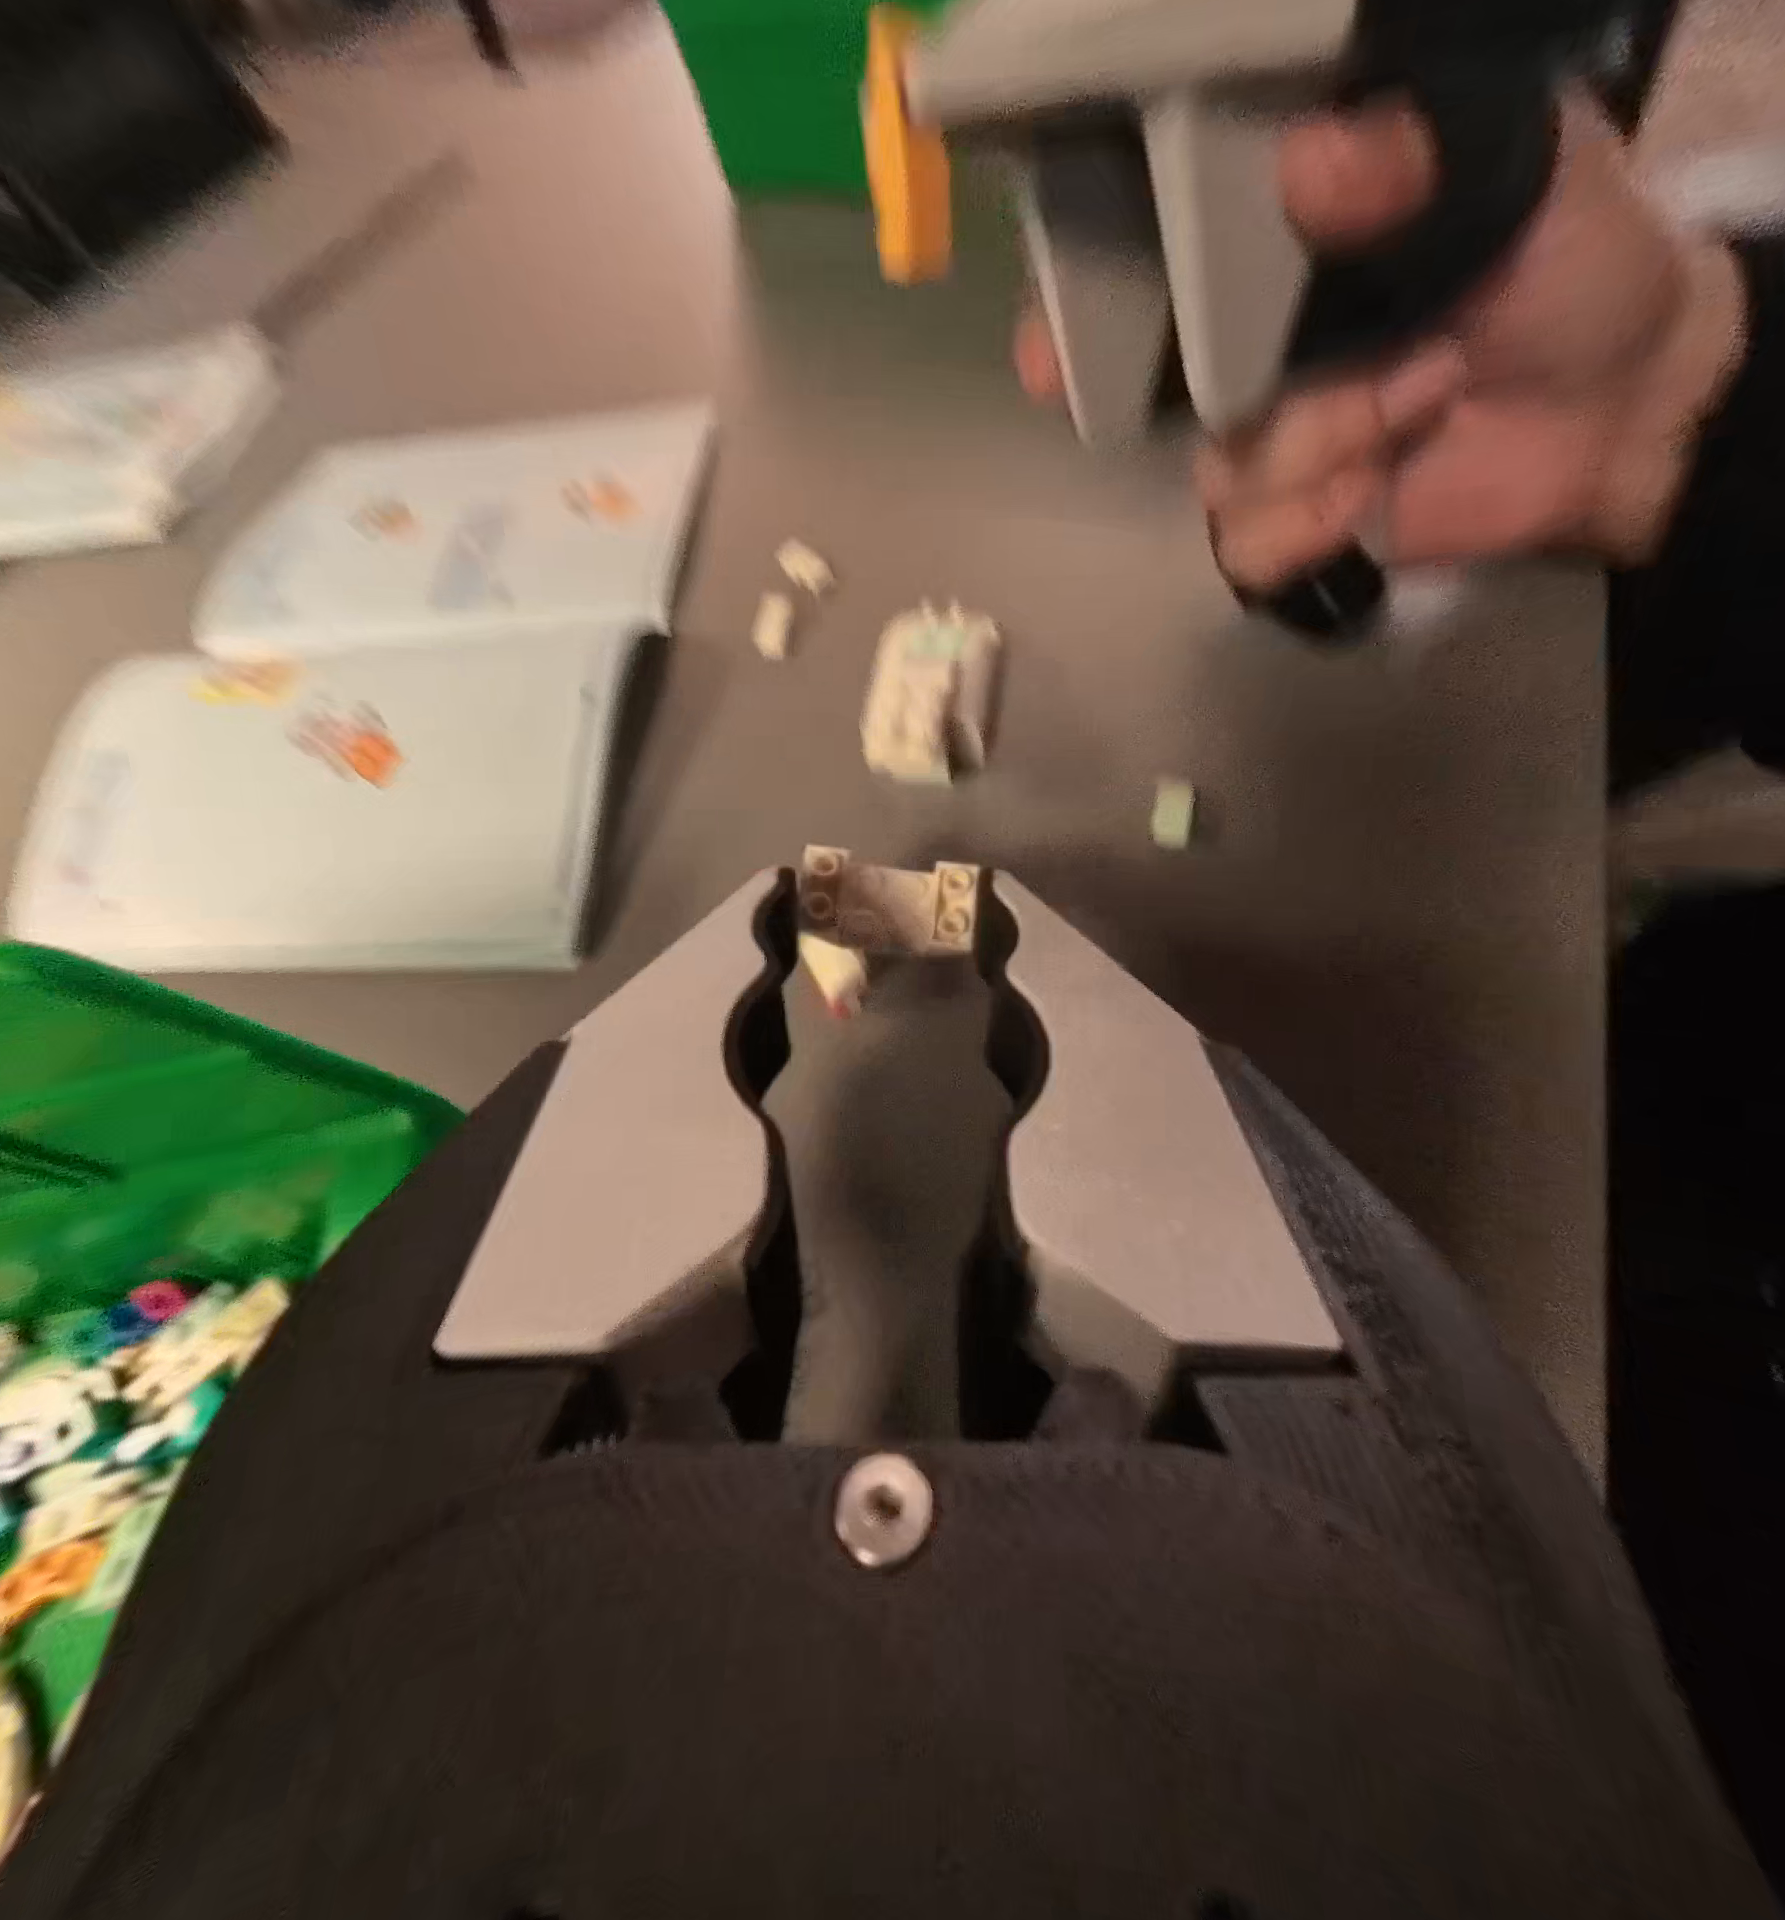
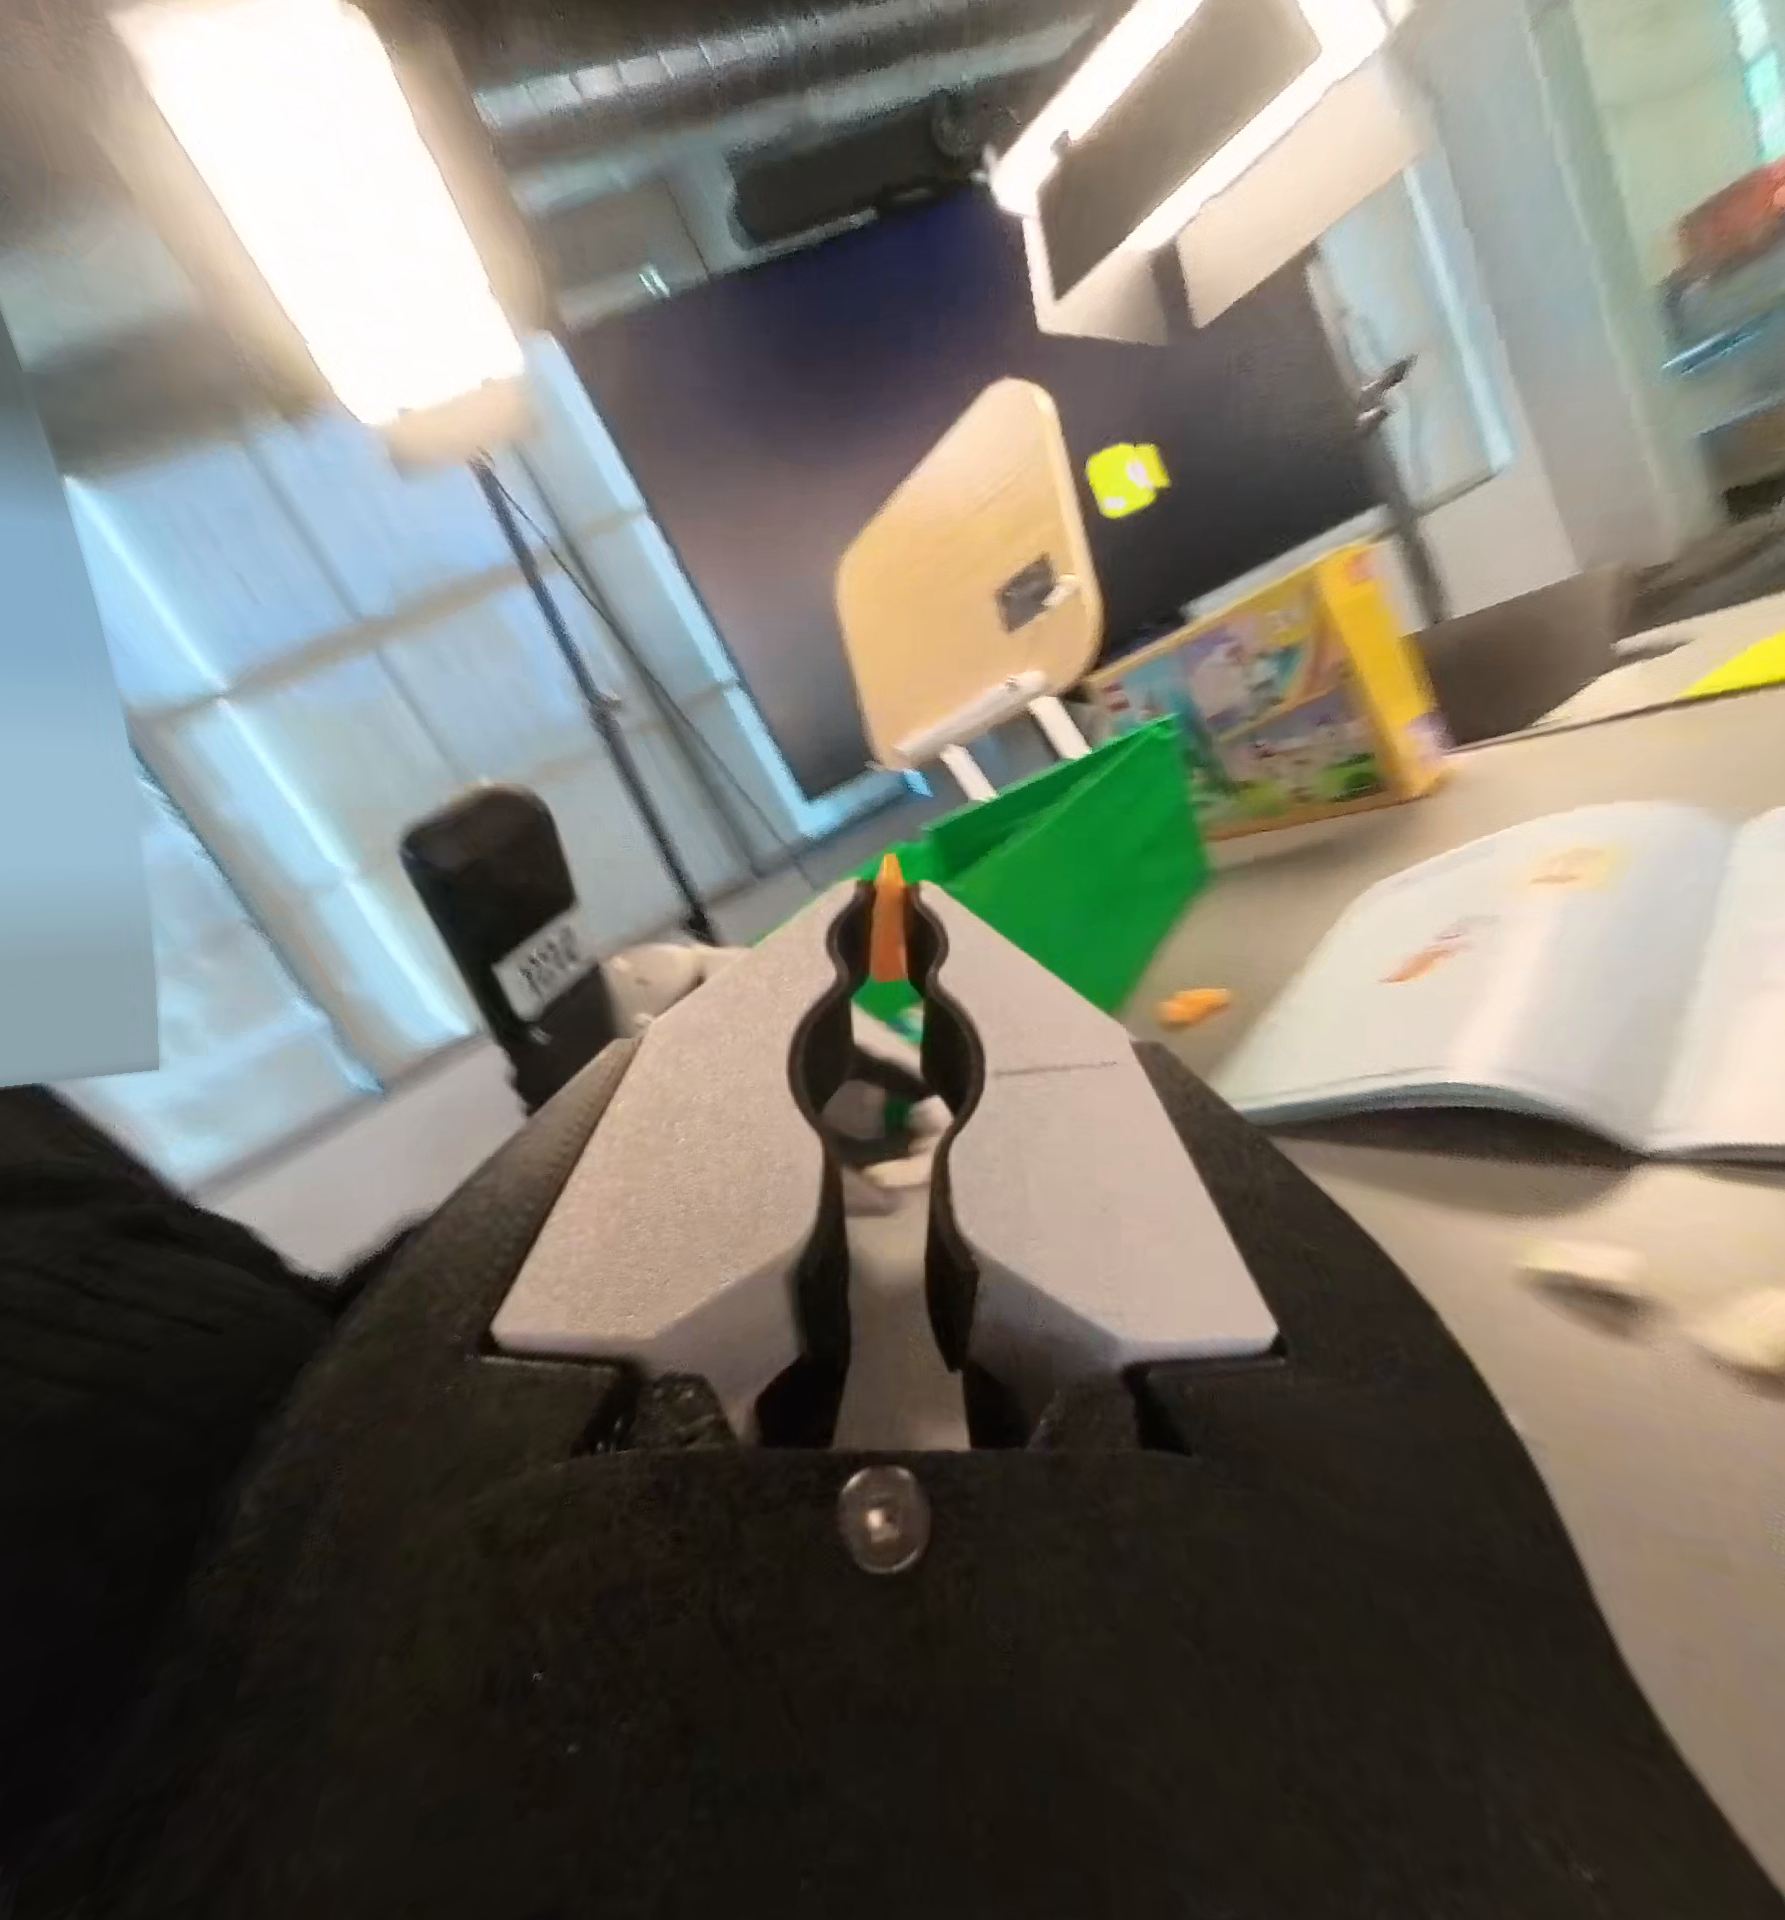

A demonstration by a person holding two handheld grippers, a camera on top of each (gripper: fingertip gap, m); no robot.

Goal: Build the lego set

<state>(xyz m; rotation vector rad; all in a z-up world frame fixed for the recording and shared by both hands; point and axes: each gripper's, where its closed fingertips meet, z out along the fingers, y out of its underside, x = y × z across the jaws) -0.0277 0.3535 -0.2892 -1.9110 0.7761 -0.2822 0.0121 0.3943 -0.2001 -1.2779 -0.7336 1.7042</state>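
Note:
My left gripper (image 1: 893,902) is shut on a small cream lego assembly (image 1: 883,906) and holds it above the grey table (image 1: 1335,935). A larger cream lego build (image 1: 932,691) lies on the table beyond it, with loose cream pieces (image 1: 792,597) around. My right gripper (image 2: 890,914) is shut on a thin orange lego piece (image 2: 889,930). It points up and away from the table. In the left wrist view that gripper (image 1: 909,156) is held high at the top by a hand (image 1: 1490,436), with the orange piece (image 1: 907,171) in its tips.
An open instruction booklet (image 1: 368,727) lies left of the build; it also shows in the right wrist view (image 2: 1553,966). A green bin (image 1: 88,1247) with several mixed pieces is at lower left. A green box (image 2: 1075,873) and a colourful set box (image 2: 1283,707) stand farther back.

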